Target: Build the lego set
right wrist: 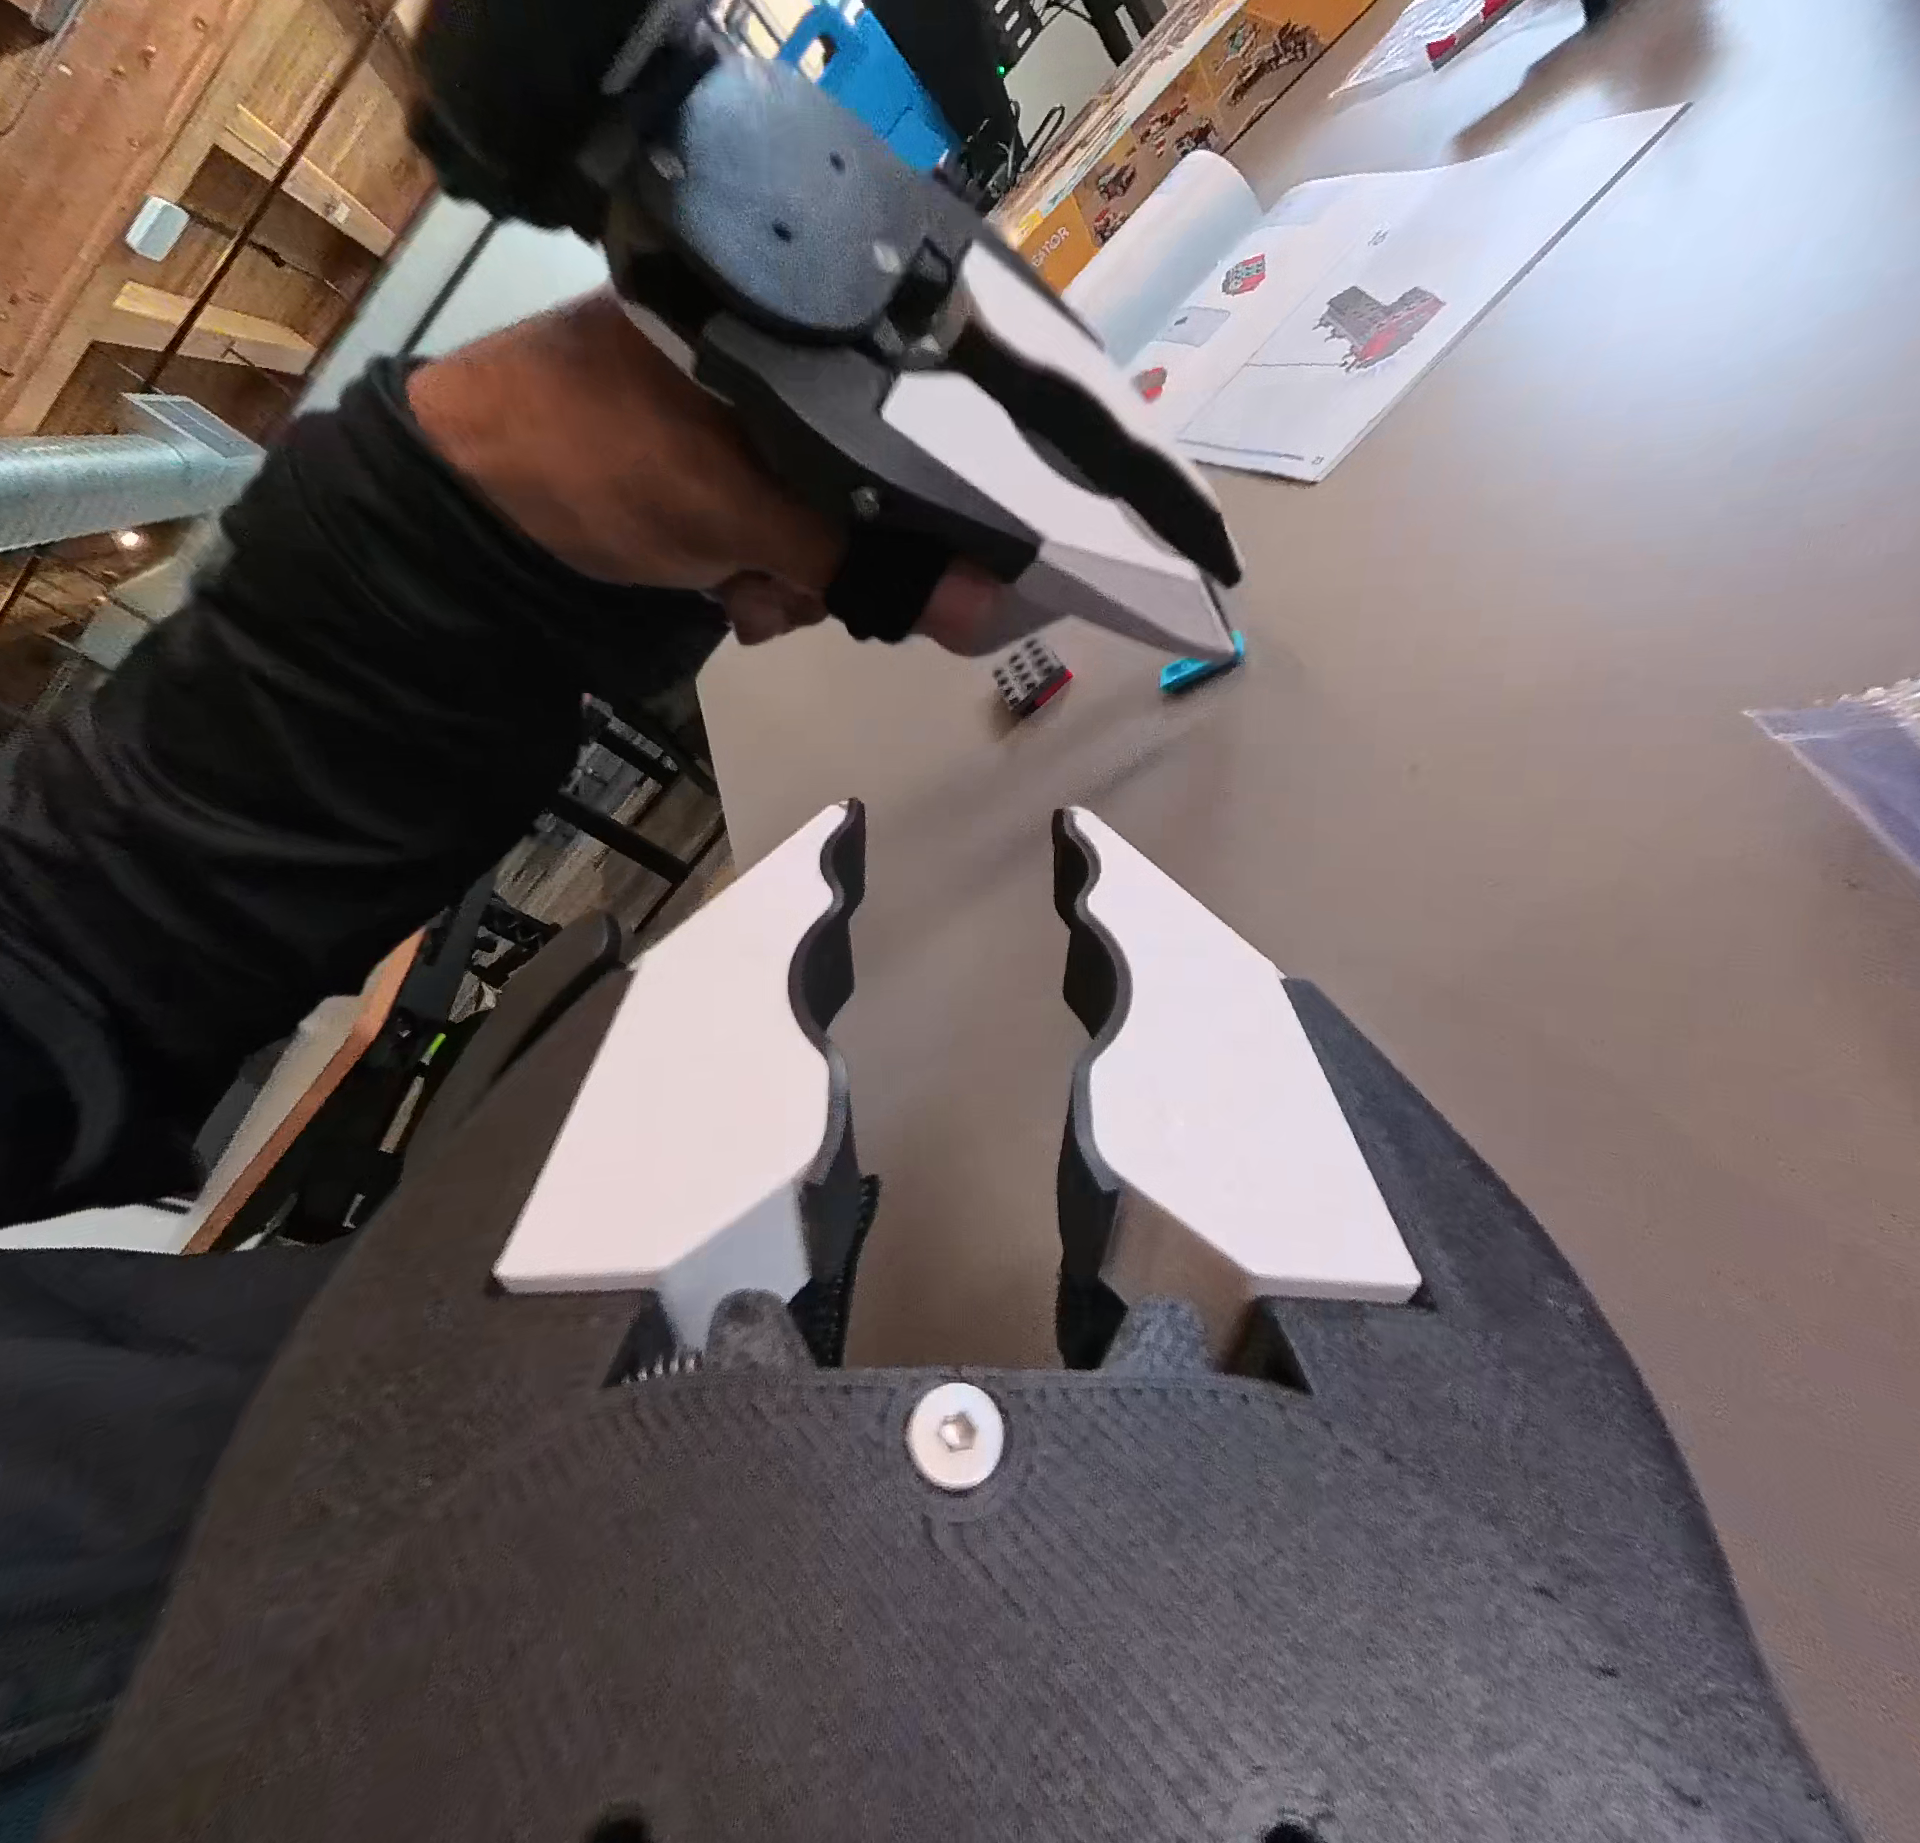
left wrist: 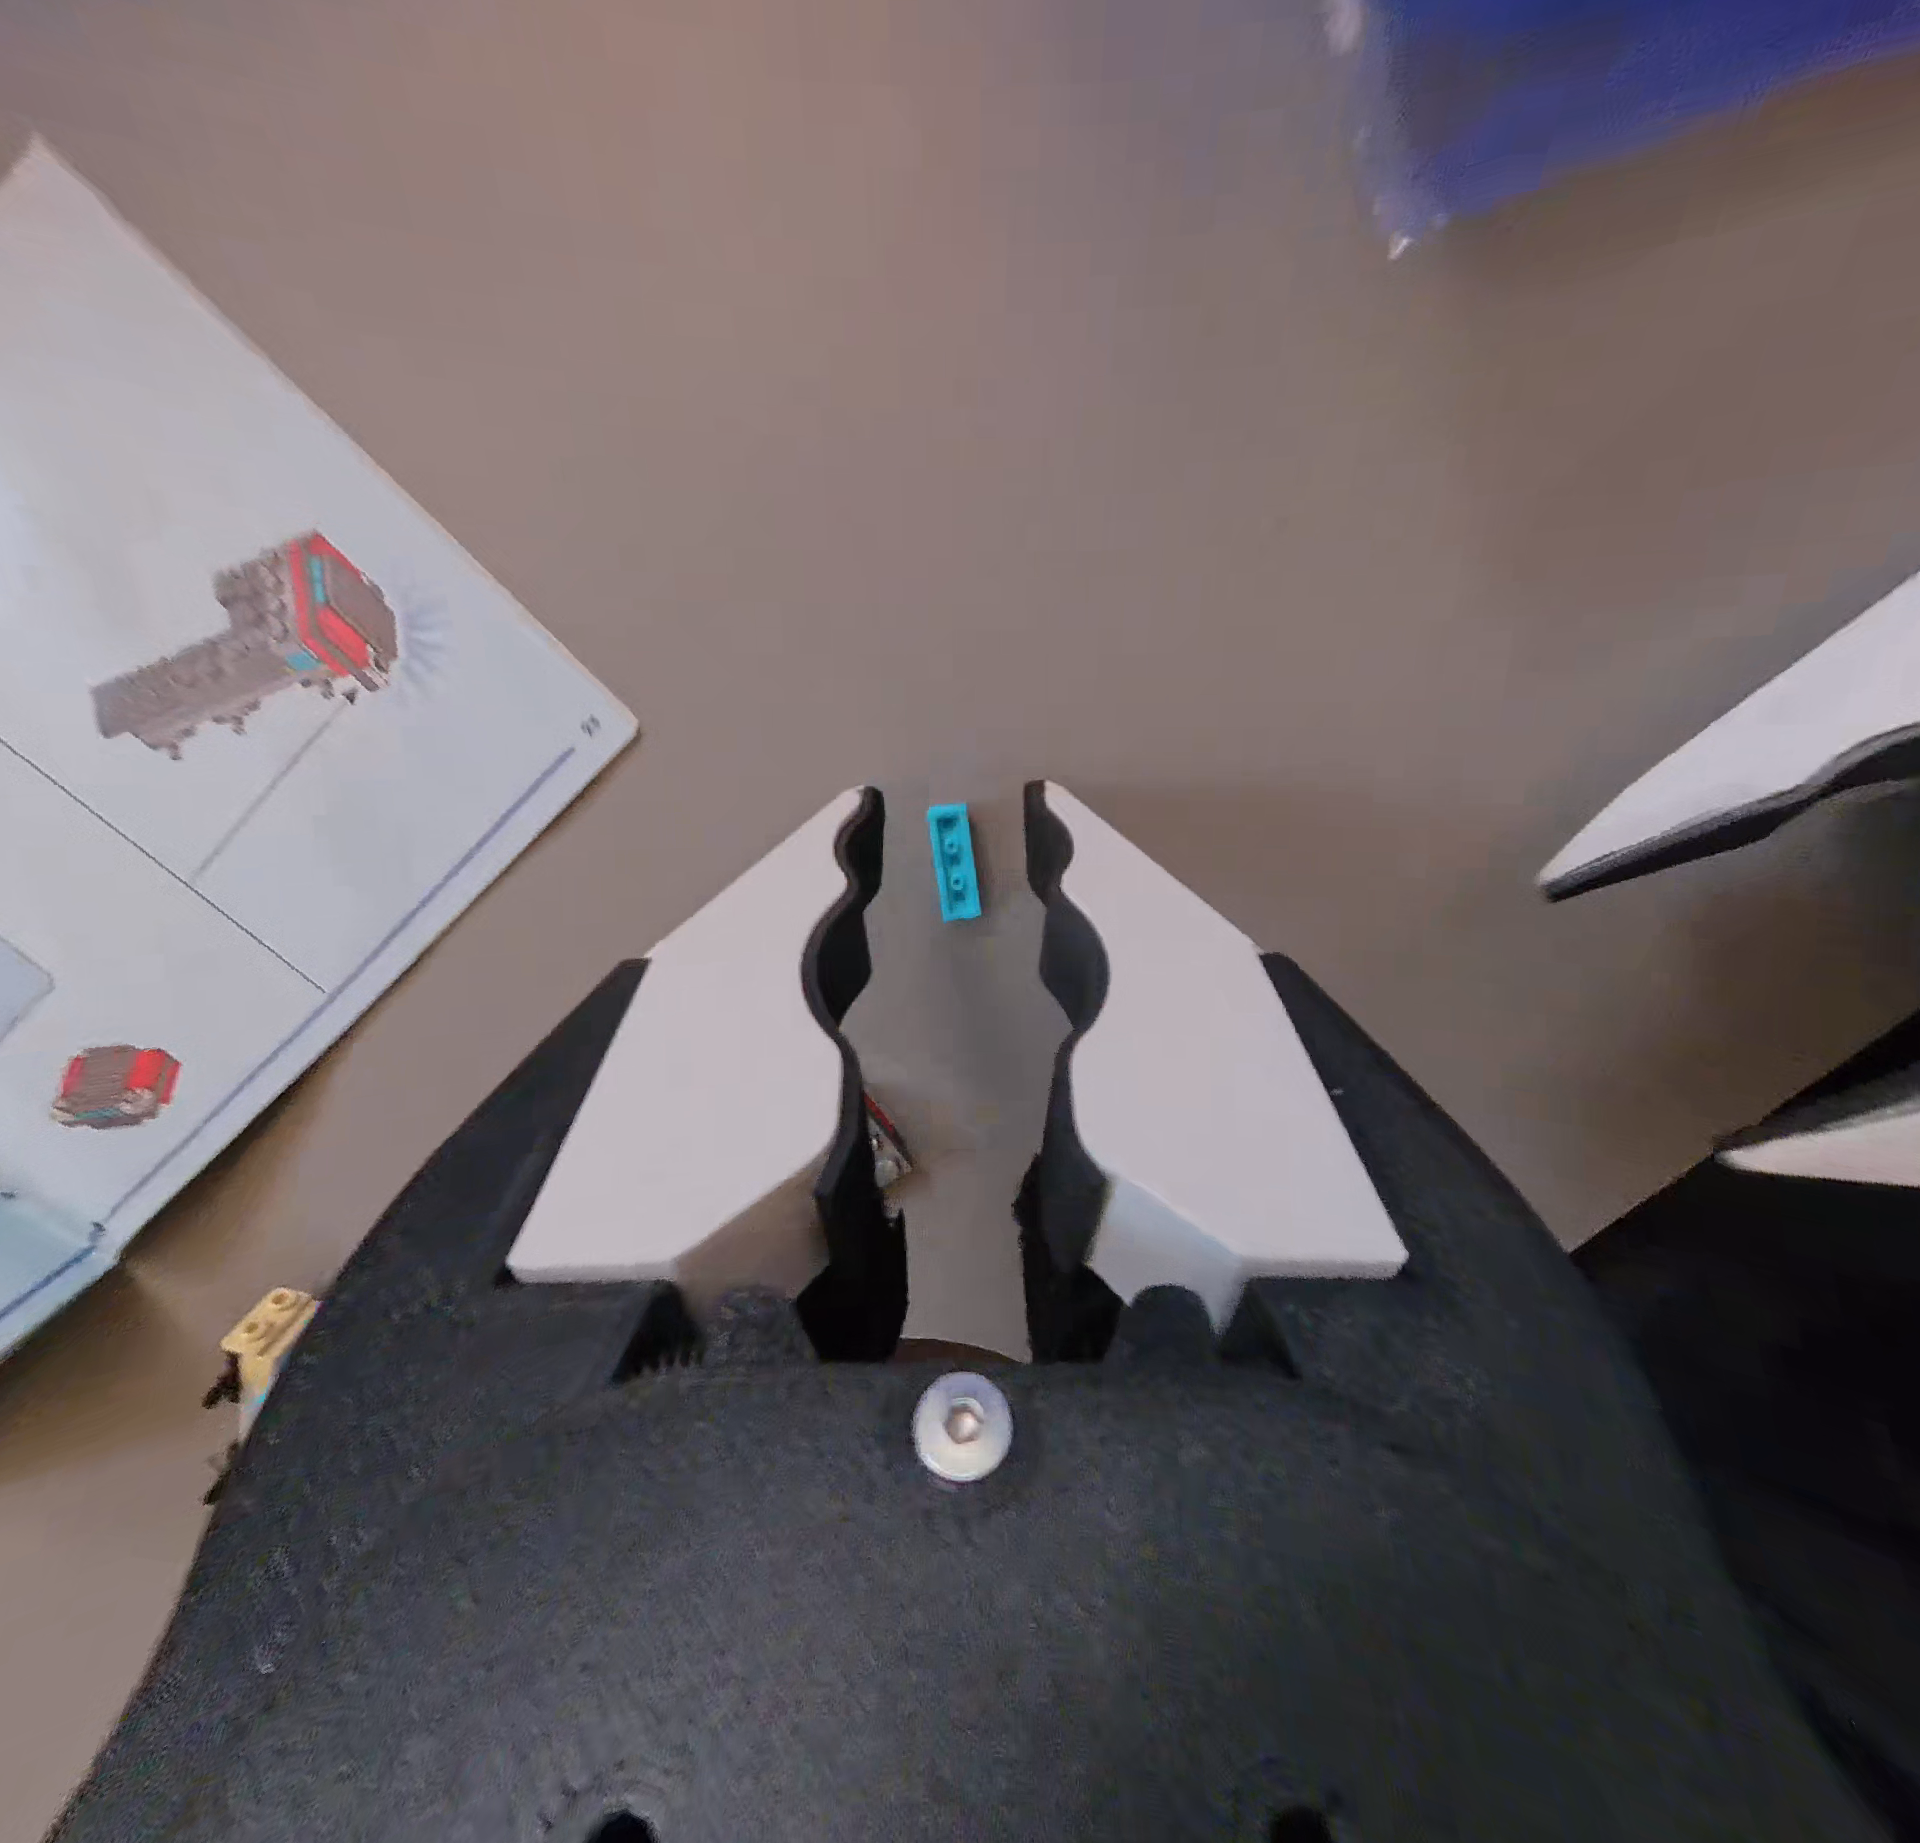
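A small teal plate (left wrist: 958, 863) lies flat on the brown table (left wrist: 935, 443). My left gripper (left wrist: 954, 806) is open, tips pointing down at the table, with the plate in the gap between the fingertips, not clamped. The right wrist view shows the left gripper (right wrist: 1224, 604) with one fingertip right at the teal plate (right wrist: 1195, 671). A small black and red block (right wrist: 1029, 681) sits just to the plate's left, and a bit of it shows under my left finger (left wrist: 888, 1139). My right gripper (right wrist: 958, 827) is open and empty, low over the table.
An open instruction booklet (left wrist: 260, 650) lies to the left, also in the right wrist view (right wrist: 1403, 287). A tan brick (left wrist: 268, 1320) sits by the booklet's corner. There is a blue plastic bag (left wrist: 1610, 58), a clear bag (right wrist: 1860, 765) and a yellow box (right wrist: 1195, 79). A person's black sleeve (right wrist: 312, 702) is at left. The tan brick (left wrist: 268, 1320) sits 20 cm or so from the ends of my left fingers.
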Demonstrator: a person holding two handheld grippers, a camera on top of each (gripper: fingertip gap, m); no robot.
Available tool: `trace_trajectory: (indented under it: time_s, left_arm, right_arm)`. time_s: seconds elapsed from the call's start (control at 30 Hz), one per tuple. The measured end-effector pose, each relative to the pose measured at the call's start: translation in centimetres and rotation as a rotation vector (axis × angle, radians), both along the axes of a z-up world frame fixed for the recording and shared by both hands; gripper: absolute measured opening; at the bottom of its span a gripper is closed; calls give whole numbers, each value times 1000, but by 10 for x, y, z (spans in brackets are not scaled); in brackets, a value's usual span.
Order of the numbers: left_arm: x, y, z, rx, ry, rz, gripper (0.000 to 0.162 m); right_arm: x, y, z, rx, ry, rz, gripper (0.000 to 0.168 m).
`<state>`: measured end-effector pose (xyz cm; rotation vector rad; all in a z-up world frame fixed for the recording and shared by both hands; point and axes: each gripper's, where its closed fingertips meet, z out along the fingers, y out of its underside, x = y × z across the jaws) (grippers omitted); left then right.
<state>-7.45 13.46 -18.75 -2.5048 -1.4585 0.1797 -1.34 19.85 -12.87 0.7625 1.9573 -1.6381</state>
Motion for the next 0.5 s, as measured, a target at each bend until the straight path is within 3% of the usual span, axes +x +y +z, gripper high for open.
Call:
trace_trajectory:
  time_s: [0.03, 0.2, 0.37, 0.5]
  left_arm:
    - [-5, 6, 8, 9, 12, -12, 28]
    - [-46, 75, 78, 124, 144, -169, 28]
    - [-85, 195, 155, 162, 312, -501, 29]
    - [-108, 298, 184, 156, 395, -767, 28]
  right_arm:
    - [0, 0, 0, -3, -2, 1, 36]
    - [3, 2, 3, -26, -22, 26, 37]
    - [12, 4, 4, -41, -50, 86, 37]
    - [16, 9, 5, -54, -79, 127, 37]
